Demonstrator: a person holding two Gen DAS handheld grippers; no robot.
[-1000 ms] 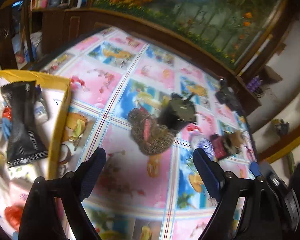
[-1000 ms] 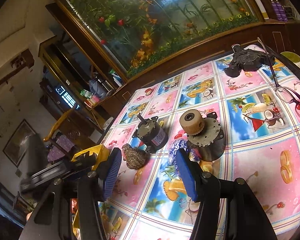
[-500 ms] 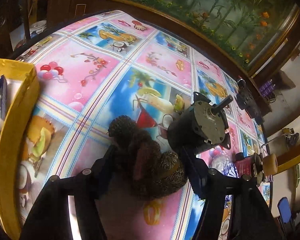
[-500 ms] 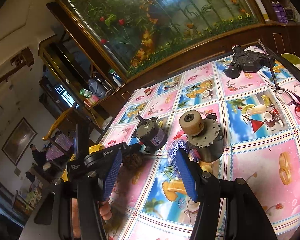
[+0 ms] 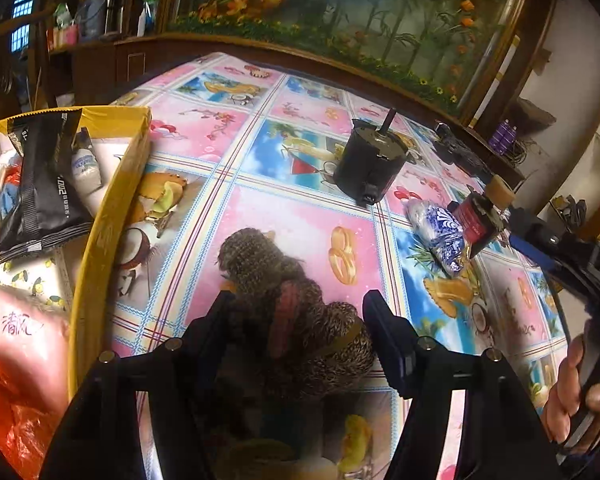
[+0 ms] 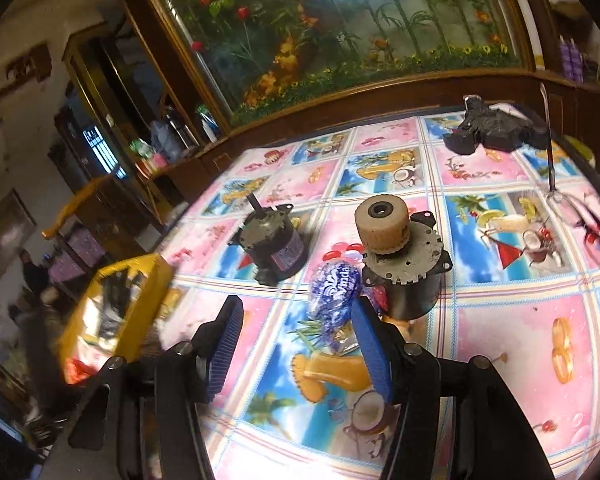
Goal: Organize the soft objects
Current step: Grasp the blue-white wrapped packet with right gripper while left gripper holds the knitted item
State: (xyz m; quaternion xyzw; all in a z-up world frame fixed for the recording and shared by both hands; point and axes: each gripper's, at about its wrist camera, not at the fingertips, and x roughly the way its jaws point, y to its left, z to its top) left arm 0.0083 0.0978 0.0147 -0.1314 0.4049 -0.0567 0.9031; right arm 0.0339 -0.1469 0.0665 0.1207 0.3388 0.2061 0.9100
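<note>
A brown knitted soft toy (image 5: 288,304) sits between the fingers of my left gripper (image 5: 296,320), which is shut on it and holds it above the tablecloth. The yellow box (image 5: 108,208) with soft packets lies to the left; it also shows in the right wrist view (image 6: 116,312). A blue-and-white tissue pack (image 5: 436,232) lies on the cloth, and in the right wrist view (image 6: 334,292) it is just ahead of my right gripper (image 6: 296,332), which is open and empty.
A black motor (image 5: 370,168) stands on the table, also in the right wrist view (image 6: 274,244). A second motor with a beige roller (image 6: 400,256) stands beside the tissue pack. A black device (image 6: 496,128) and glasses (image 6: 580,208) lie far right.
My left gripper closed on the knitted toy and drew it back from the black motor toward the yellow box. The right gripper shifted a little and stayed open.
</note>
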